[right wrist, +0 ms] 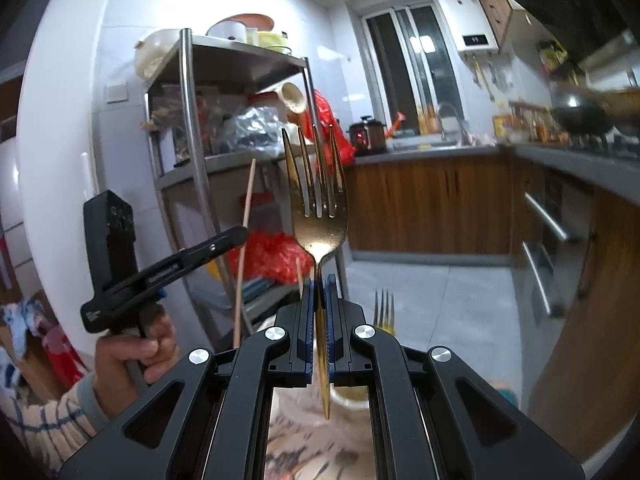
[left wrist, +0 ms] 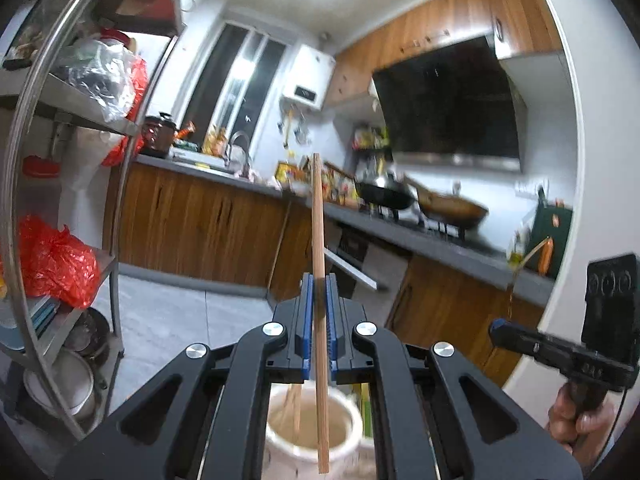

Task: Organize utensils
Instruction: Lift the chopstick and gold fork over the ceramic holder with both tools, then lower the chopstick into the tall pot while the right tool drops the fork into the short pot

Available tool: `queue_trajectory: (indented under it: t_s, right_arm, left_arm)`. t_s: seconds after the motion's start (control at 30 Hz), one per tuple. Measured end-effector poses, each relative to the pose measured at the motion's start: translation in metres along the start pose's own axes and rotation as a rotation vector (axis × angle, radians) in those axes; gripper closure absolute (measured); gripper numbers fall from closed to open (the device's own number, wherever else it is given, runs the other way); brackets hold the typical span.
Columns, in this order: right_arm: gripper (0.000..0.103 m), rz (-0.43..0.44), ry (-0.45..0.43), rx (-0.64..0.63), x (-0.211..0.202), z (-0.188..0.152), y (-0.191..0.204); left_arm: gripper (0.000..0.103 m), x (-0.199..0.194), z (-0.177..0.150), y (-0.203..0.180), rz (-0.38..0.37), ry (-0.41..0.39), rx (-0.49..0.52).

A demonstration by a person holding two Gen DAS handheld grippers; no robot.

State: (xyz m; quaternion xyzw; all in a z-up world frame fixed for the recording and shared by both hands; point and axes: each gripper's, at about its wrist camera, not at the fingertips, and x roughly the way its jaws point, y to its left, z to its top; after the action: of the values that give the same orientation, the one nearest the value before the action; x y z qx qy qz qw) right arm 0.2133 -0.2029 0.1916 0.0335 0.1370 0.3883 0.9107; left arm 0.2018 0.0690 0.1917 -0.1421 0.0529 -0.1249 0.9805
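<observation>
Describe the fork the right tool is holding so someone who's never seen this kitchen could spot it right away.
Find the steel shelf rack by the white wall. In front of it, the right tool clamps a gold fork upright, tines up. Unlike the second fork, low behind the tool, it stands tall and is gripped.

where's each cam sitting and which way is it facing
Left wrist: on the left gripper, shut on a chopstick above a white holder, facing the stove counter; right gripper and hand show.
Right wrist: on the right gripper, shut on a fork, facing the metal shelf; left gripper and hand show.
Shared: shelf, window, sink counter.
</observation>
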Motion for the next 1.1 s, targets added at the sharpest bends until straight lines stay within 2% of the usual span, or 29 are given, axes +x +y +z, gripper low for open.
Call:
queue_trajectory:
  t_s: [0.13,0.3,0.57,0.87,1.1]
  right_arm:
    - [0.097,-0.022,-0.014,-0.029,0.012,0.009,-0.003]
    - [0.097,-0.028,0.013,-0.013,0.03,0.001,-0.012]
    - [0.097,-0.044,0.082,0.028,0.056,-0.018,-0.032]
    - [0.097,-0.052,0.155,0.013,0.073,-0.032,-0.027]
    - [0.097,-0.051,0.206,0.006,0.082,-0.041,-0.027]
  left_arm:
    - [0.097,0.016,0.002,0.0,0.011,-0.06,-0.012]
    - [0.097,0.044,-0.022,0.002,0.03,0.001,0.0]
    - [0.097,0.045,-0.055,-0.007,0.069,0.025,0.087]
    - [0.097,0.049,-0.066,-0.011,0.104,0.085,0.139]
    - [0.097,0.06,-0.067,-0.01,0.145,0.126,0.14]
